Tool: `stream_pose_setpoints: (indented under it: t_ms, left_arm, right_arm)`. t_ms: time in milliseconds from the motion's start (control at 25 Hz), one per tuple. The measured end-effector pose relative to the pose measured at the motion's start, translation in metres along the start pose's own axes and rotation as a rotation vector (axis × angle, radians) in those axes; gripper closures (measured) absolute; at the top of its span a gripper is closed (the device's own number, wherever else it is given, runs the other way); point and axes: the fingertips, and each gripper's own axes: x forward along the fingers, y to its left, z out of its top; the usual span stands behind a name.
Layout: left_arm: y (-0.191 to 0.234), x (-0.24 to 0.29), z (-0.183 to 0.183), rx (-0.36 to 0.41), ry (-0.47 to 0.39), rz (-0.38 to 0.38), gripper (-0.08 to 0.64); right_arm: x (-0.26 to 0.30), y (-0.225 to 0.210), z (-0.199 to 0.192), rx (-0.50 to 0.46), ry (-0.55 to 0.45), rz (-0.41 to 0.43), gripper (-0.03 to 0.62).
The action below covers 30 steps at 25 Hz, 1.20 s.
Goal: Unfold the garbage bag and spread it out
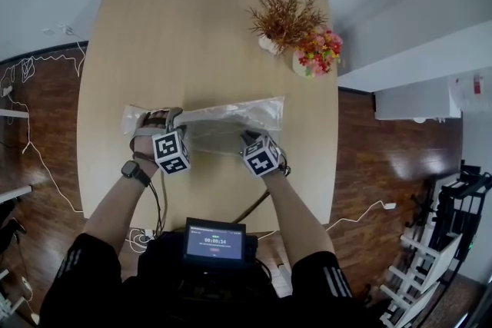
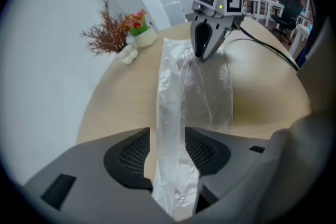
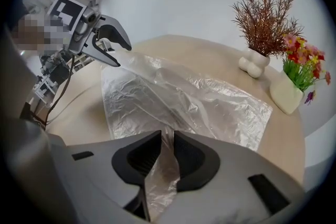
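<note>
A clear, crinkled garbage bag [image 1: 231, 117] lies partly unfolded across the middle of the wooden table [image 1: 154, 34]. In the left gripper view a bunched strip of the bag [image 2: 173, 102] runs between the jaws of my left gripper [image 2: 168, 152]. The jaws stand apart, with a gap on each side of the plastic. My right gripper [image 3: 167, 152] is shut on a fold at the bag's [image 3: 199, 97] near edge. In the head view the left gripper [image 1: 157, 119] is at the bag's left end. The right gripper [image 1: 250, 138] is at its front edge.
A white vase of dried brown twigs [image 1: 283, 19] and a vase of pink and red flowers [image 1: 317, 54] stand at the table's far right corner. Cables [image 1: 31, 150] trail over the wooden floor. A small screen [image 1: 214, 242] sits at the person's waist, and a white rack [image 1: 430, 257] stands at right.
</note>
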Motion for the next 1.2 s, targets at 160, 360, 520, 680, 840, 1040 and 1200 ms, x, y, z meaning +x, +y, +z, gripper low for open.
stream_pose_setpoints:
  t_ms: [160, 360, 520, 680, 840, 1040, 1200]
  left_arm:
    - [0.005, 0.000, -0.009, -0.055, 0.009, -0.044, 0.393]
    - [0.012, -0.004, -0.007, -0.112, -0.016, -0.114, 0.535]
    - [0.028, 0.001, -0.011, -0.082, 0.002, -0.114, 0.563]
    - [0.045, 0.010, -0.013, -0.041, 0.018, -0.087, 0.563]
    - [0.062, 0.027, -0.021, -0.002, 0.049, -0.051, 0.563]
    - [0.072, 0.048, -0.023, 0.026, 0.060, -0.043, 0.563]
    - [0.072, 0.066, -0.025, 0.043, 0.082, -0.058, 0.563]
  right_arm:
    - [0.000, 0.000, 0.001, 0.002, -0.001, -0.001, 0.483]
    - [-0.001, -0.001, 0.000, -0.002, -0.003, 0.001, 0.482]
    - [0.001, -0.001, 0.000, 0.001, -0.002, 0.003, 0.482]
    - [0.001, -0.001, 0.000, -0.009, -0.007, 0.003, 0.480]
    - [0.000, -0.001, 0.000, -0.018, -0.003, 0.000, 0.479]
    - [-0.001, 0.000, 0.000, -0.012, -0.008, -0.005, 0.479]
    - [-0.001, 0.001, 0.000, -0.026, -0.010, -0.008, 0.479]
